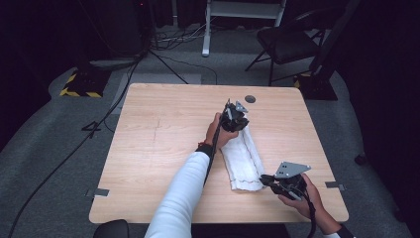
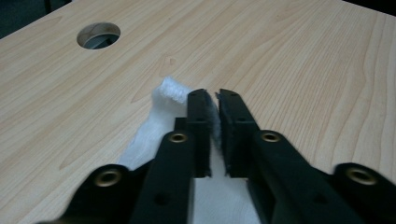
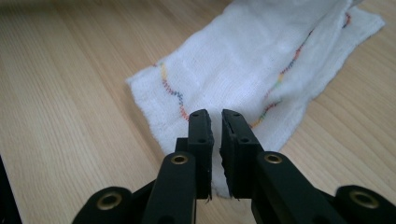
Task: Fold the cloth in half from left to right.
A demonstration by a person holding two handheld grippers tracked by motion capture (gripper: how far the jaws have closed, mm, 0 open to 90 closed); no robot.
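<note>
A white towel (image 1: 242, 156) with a multicoloured stitched line lies folded into a long strip on the wooden table (image 1: 163, 129), right of centre. My left gripper (image 1: 235, 120) is at the strip's far end. In the left gripper view its jaws (image 2: 212, 93) stand a narrow gap apart, with a fluffy corner of the towel (image 2: 163, 93) between and beside them. My right gripper (image 1: 263, 179) is at the strip's near end. In the right gripper view its jaws (image 3: 214, 114) are slightly parted just over the towel's (image 3: 243, 60) near edge, and the pads do not press it.
A round cable hole (image 1: 250, 99) is in the tabletop just beyond the left gripper, also seen as a hole (image 2: 98, 35). Bare wood lies to the left of the towel. A black chair (image 1: 287, 42) and floor cables stand beyond the table.
</note>
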